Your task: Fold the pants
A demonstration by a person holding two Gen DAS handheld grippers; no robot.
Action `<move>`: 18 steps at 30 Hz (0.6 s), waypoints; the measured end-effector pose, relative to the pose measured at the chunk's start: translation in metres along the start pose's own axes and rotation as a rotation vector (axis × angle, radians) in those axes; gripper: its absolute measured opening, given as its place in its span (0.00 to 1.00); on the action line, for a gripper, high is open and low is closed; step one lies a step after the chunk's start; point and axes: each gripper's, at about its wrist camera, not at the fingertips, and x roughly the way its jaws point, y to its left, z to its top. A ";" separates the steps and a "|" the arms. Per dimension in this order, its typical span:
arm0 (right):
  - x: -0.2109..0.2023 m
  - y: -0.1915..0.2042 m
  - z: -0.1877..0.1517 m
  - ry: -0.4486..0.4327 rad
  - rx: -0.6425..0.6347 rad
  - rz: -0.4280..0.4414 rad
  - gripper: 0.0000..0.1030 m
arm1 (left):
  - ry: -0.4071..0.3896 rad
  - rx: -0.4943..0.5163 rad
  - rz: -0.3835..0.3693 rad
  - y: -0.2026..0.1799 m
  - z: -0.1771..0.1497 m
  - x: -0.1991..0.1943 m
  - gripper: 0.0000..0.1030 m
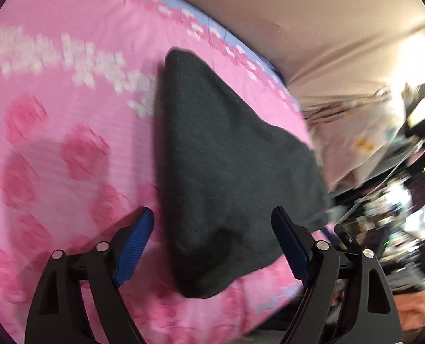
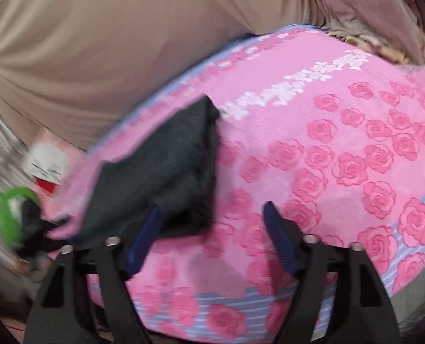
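Observation:
The dark grey pants (image 1: 226, 172) lie folded in a compact bundle on the pink rose-patterned bedspread (image 1: 69, 114). My left gripper (image 1: 214, 220) is open and empty, its blue pads either side of the bundle's near end, a little above it. In the right wrist view the pants (image 2: 166, 172) lie left of centre near the bed's edge. My right gripper (image 2: 211, 212) is open and empty, over the bedspread (image 2: 341, 157), with its left pad by the bundle's near right corner. Both views are motion-blurred.
A beige curtain (image 2: 112, 43) hangs behind the bed. Past the bed's edge are a patterned pillow or cloth (image 1: 364, 137) and cluttered items (image 1: 398, 215). A green object (image 2: 12, 215) and a white-and-red box (image 2: 46, 166) sit left of the bed.

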 end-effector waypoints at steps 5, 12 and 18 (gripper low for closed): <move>0.053 -0.007 0.012 0.115 0.046 0.022 0.93 | 0.024 -0.042 -0.060 -0.003 0.007 0.013 0.69; 0.056 0.071 0.028 0.084 -0.111 0.042 0.28 | -0.030 0.092 0.049 -0.035 0.034 -0.013 0.10; 0.055 0.072 -0.014 0.145 -0.207 -0.114 0.55 | -0.049 0.120 0.240 -0.020 0.027 -0.059 0.24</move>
